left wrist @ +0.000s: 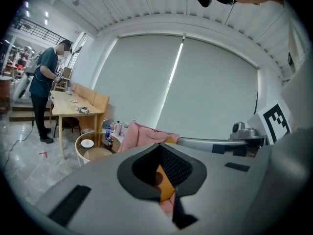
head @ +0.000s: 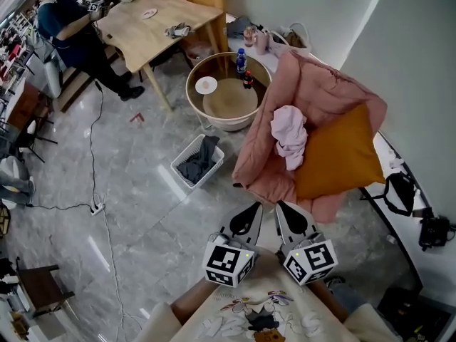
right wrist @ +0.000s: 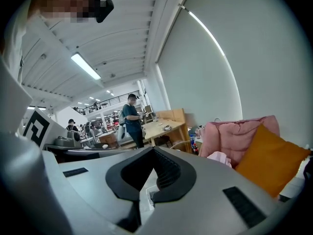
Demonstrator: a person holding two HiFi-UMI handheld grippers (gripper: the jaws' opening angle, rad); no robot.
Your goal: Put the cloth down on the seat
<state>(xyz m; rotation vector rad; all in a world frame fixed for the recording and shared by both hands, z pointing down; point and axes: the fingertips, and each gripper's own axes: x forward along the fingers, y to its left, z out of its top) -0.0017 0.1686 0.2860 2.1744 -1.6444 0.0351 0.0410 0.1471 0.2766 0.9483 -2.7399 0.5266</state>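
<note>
Cloth (head: 288,135) lies crumpled on the pink-draped seat (head: 320,84), touching the left edge of the orange cushion (head: 338,155). Left gripper (head: 247,218) and right gripper (head: 288,218) are both clenched with nothing between the jaws, side by side just short of the seat's near edge. Open floor (head: 135,191) to the left; basket (head: 198,161) stands near the seat.
</note>
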